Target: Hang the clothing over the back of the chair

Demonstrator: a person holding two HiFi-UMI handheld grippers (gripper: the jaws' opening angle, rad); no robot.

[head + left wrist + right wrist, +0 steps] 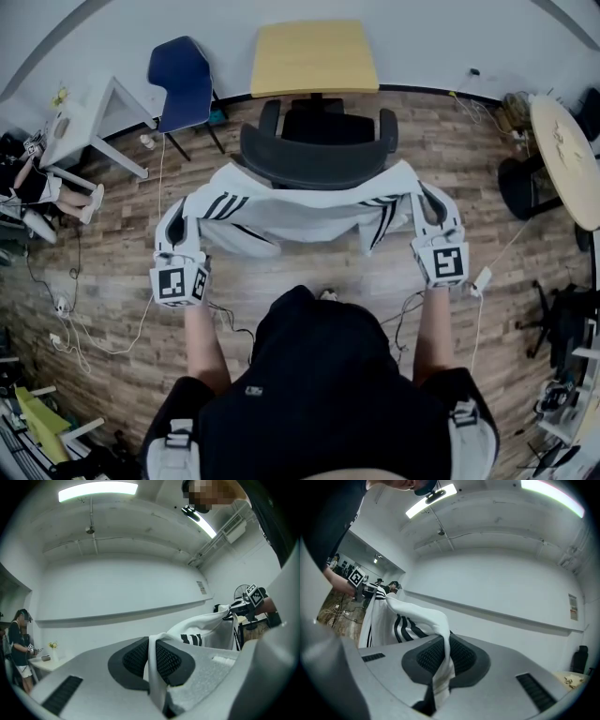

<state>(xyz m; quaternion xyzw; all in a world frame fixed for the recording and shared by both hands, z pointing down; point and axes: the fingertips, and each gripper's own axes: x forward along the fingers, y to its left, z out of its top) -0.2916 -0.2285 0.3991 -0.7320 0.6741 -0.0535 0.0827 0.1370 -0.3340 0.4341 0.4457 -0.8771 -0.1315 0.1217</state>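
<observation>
A white garment with black stripes (300, 208) is stretched wide between my two grippers, just in front of the black office chair's backrest (309, 161). My left gripper (187, 208) is shut on the garment's left end; in the left gripper view white cloth (152, 667) is pinched between the dark pads. My right gripper (424, 204) is shut on the right end, and in the right gripper view the fabric (443, 660) runs through the closed jaws. The garment's middle sags below the backrest's top edge.
Behind the chair stands a yellow-topped table (314, 56). A blue chair (183, 80) and a white table (89, 117) are at the back left, a round table (567, 159) at the right. Cables (75, 328) lie on the wooden floor. A person (16, 641) stands by the far wall.
</observation>
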